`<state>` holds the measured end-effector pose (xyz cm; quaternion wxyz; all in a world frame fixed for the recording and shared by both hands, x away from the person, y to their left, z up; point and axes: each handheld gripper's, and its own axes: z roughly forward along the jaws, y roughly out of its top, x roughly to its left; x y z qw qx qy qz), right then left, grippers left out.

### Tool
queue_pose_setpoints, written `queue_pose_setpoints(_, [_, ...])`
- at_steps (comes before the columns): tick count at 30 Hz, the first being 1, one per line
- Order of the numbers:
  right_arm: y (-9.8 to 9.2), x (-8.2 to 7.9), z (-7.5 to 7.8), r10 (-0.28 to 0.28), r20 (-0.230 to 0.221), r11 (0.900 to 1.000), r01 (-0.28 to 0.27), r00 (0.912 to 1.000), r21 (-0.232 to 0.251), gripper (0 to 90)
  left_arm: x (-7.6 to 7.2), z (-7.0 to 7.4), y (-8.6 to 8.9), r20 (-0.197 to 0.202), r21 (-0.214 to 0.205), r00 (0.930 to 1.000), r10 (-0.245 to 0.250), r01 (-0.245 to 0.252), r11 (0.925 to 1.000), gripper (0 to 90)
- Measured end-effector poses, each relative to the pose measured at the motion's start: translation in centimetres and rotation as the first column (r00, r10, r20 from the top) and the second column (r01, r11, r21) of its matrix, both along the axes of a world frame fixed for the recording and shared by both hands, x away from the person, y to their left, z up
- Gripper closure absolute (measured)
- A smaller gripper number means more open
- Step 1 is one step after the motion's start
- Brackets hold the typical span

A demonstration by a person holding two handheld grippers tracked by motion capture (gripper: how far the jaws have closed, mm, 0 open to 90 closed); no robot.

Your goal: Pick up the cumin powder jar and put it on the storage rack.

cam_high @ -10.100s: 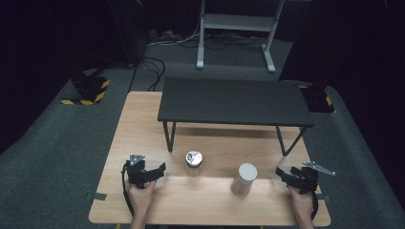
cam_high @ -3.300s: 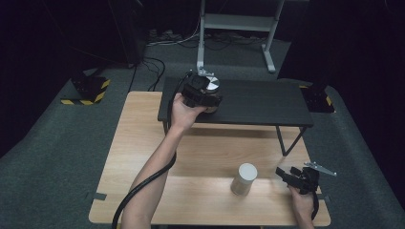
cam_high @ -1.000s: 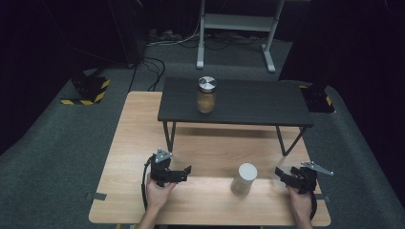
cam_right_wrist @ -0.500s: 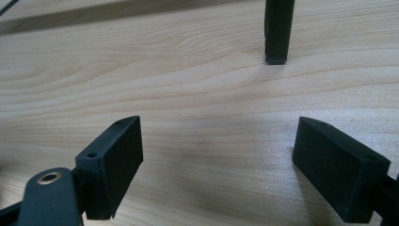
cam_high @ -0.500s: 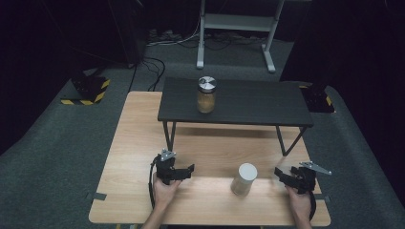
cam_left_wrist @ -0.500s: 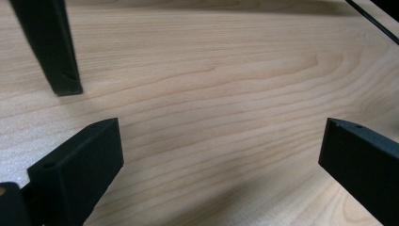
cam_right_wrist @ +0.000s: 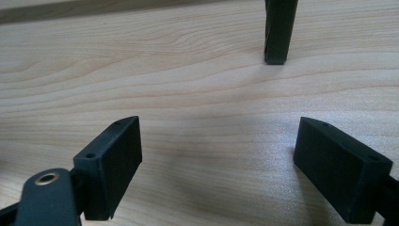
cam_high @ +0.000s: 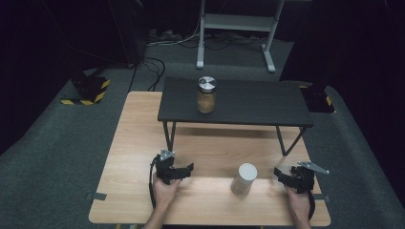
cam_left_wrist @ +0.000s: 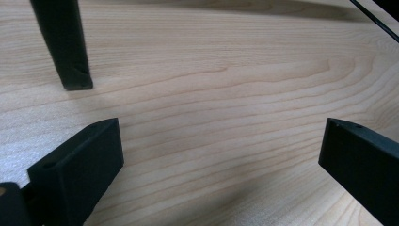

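On the bench [cam_high: 133,143] in the high view, left gripper [cam_high: 184,170] and right gripper [cam_high: 282,175] rest near the front edge with the white canister [cam_high: 244,179] upright between them, closer to the right one, touching neither; the lidded jar [cam_high: 207,94] stands on the black shelf [cam_high: 258,102] toward its left end. Left gripper view: jaws spread wide over bare wood, a shelf leg [cam_left_wrist: 63,44] ahead at left. Right gripper view: jaws spread, holding nothing, another shelf leg [cam_right_wrist: 278,30] ahead.

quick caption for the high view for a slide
Spice jar stands on the black shelf; white canister waits on the wooden table between the open left gripper and right gripper.
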<state>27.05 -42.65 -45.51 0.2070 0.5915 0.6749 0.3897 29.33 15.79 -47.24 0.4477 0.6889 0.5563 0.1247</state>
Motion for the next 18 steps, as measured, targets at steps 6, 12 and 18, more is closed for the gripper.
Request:
queue_pose_setpoints(6, [0.05, 0.02, 0.02, 0.002, 0.000, 1.0000, -0.002, 1.0000, -0.004, 15.0, 0.06, -0.01, 0.07, -0.003, -0.004, 1.0000, -0.002, 0.002, 1.0000, 0.5])
queue_pose_setpoints(12, [0.17, 0.04, 0.07, 0.002, -0.002, 1.0000, -0.002, 1.0000, -0.009, 14.8, 0.08, -0.06, 0.13, -0.002, -0.008, 1.0000, -0.003, 0.003, 1.0000, 0.5])
queue_pose_setpoints(18, [0.24, 0.06, 0.09, 0.004, -0.002, 0.9999, -0.004, 1.0000, -0.014, 14.5, 0.08, -0.06, 0.09, -0.002, -0.009, 1.0000, -0.002, 0.002, 1.0000, 0.5])
